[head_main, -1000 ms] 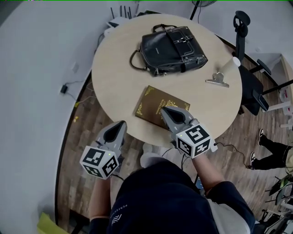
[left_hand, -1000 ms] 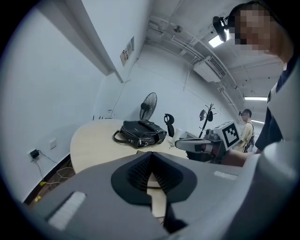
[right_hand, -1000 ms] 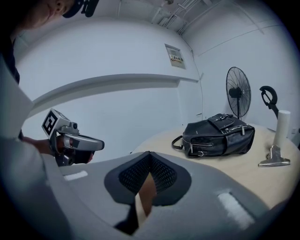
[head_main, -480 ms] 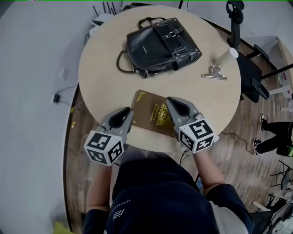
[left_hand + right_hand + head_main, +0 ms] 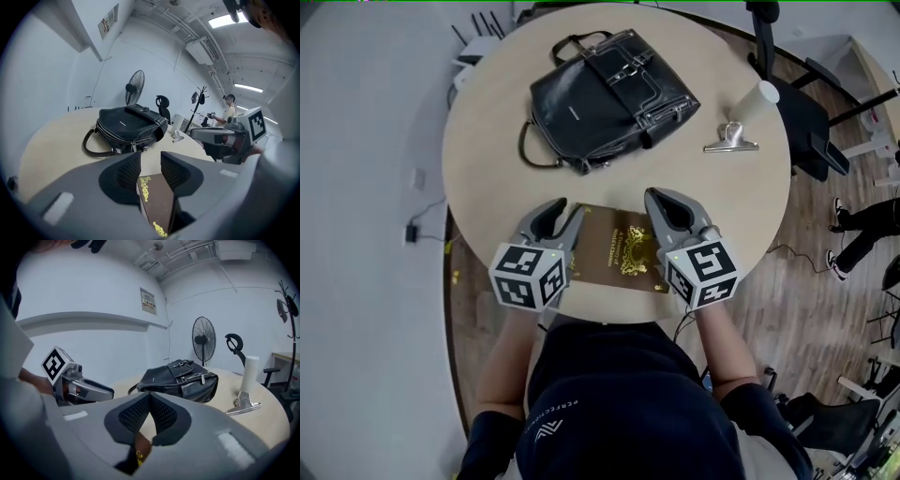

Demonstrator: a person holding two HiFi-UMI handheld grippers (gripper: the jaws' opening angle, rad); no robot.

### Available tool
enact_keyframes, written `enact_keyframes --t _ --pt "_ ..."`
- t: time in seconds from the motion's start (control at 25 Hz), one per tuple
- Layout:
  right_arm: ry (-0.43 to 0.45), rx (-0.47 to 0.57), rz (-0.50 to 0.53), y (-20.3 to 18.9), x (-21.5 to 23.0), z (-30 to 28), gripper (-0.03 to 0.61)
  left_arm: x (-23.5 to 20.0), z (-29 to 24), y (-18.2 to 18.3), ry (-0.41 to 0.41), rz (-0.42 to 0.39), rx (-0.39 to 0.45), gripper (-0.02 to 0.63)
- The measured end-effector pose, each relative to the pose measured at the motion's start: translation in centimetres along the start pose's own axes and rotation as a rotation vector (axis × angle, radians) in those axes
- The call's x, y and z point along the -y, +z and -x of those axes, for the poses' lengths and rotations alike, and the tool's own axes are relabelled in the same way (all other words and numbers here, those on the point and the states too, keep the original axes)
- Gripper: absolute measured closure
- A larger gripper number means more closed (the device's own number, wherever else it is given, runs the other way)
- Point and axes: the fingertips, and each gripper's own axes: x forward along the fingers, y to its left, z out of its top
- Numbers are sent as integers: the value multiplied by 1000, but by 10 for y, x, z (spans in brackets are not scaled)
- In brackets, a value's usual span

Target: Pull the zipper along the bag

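Note:
A black leather bag (image 5: 600, 98) lies on the far half of the round table (image 5: 487, 169), its handle to the left. Its zipper (image 5: 123, 140) runs along the side facing me. My left gripper (image 5: 555, 212) hovers over the near table edge, at the left side of a brown book (image 5: 621, 251). Its jaws have just been opening and stand open with nothing between them; the left gripper view (image 5: 150, 161) shows only the book below. My right gripper (image 5: 662, 201) is shut and empty above the book's right side, tips touching in its own view (image 5: 149, 398). Both point toward the bag, well short of it.
A metal binder clip (image 5: 729, 139) and a white cup (image 5: 759, 94) sit at the table's right. A black office chair (image 5: 802, 122) stands beyond the right edge, where a person's legs (image 5: 862, 220) show. A standing fan (image 5: 135, 86) is behind the bag.
Both grippers have come forward from off the table edge to over the brown book. The left jaws went from shut to open. The right jaws stayed shut.

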Motion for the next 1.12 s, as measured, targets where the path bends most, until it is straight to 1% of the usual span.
enact_keyframes --t 0.24,0.44,0.6,0.72,0.88,0.96,1.12 --pt "-56 -13 -14 -3 12 -15 574 -9 -38 5 -20 -26 -52 472" --pt "-86 -39 -16 -10 17 -25 575 -19 -59 1 -37 -21 -121 465" --pt "-94 -50 -29 -13 20 -34 574 -27 -75 -1 -31 -18 -171 447" --pt "-97 -57 -34 -18 21 -39 574 -33 -83 0 -12 -6 -176 439" --pt "-96 -58 -38 -21 22 -44 575 -39 -91 3 30 -7 -161 437" --pt "-100 -61 -45 -26 23 -44 574 -41 -93 0 51 -5 -161 420" --pt "-106 -69 -62 -33 26 -43 574 -44 -100 -4 71 38 -163 398"
